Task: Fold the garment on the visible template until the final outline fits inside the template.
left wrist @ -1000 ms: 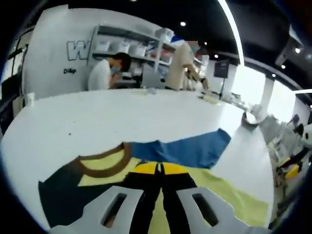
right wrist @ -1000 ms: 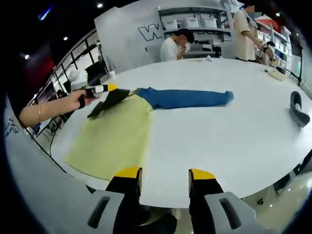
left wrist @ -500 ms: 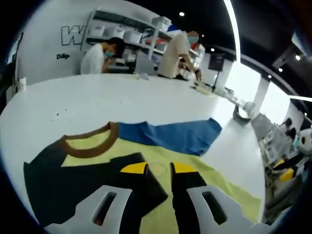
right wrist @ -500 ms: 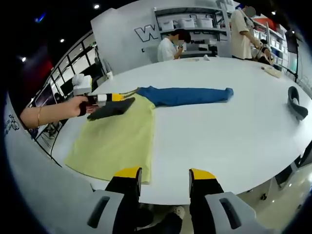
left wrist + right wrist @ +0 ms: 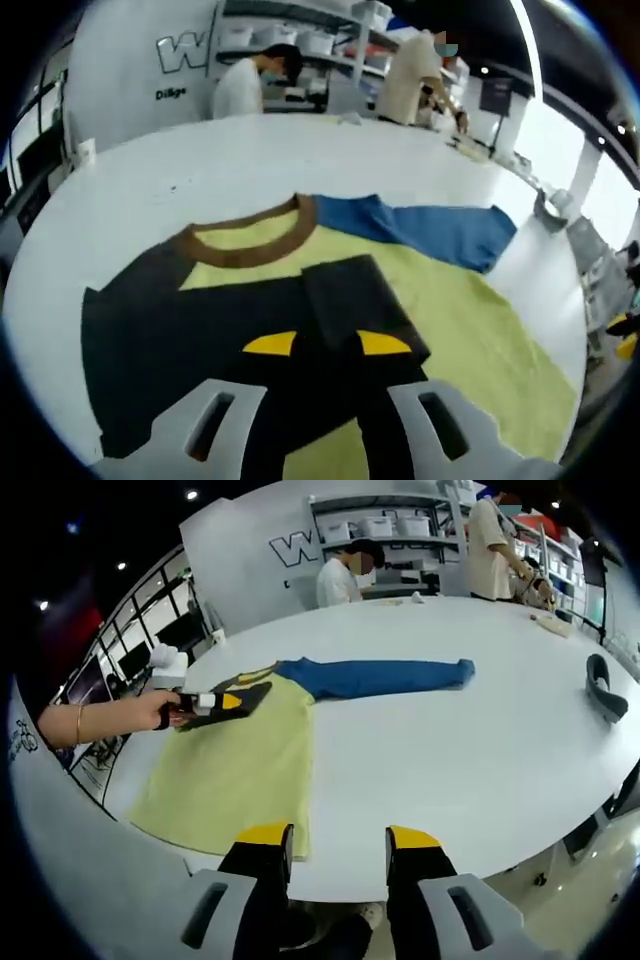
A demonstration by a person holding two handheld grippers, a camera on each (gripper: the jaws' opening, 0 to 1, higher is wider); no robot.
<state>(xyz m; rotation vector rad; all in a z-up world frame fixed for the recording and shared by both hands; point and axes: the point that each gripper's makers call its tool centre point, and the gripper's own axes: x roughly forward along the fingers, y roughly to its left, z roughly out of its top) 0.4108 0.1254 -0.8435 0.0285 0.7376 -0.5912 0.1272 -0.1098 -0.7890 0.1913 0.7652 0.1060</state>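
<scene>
The left claw [image 5: 327,344] has let go; the black sleeve [image 5: 355,305] now lies folded over the yellow-green, brown-collared garment [image 5: 470,330] just ahead. The right claw [image 5: 338,839] hangs open.

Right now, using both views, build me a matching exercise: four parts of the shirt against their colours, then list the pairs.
Things:
1. collar
2. far sleeve
3. near sleeve
4. body of the shirt

Colours:
A. blue
B. pale yellow-green
C. brown
D. black

Pairs: 1-C, 2-A, 3-D, 4-B
</scene>
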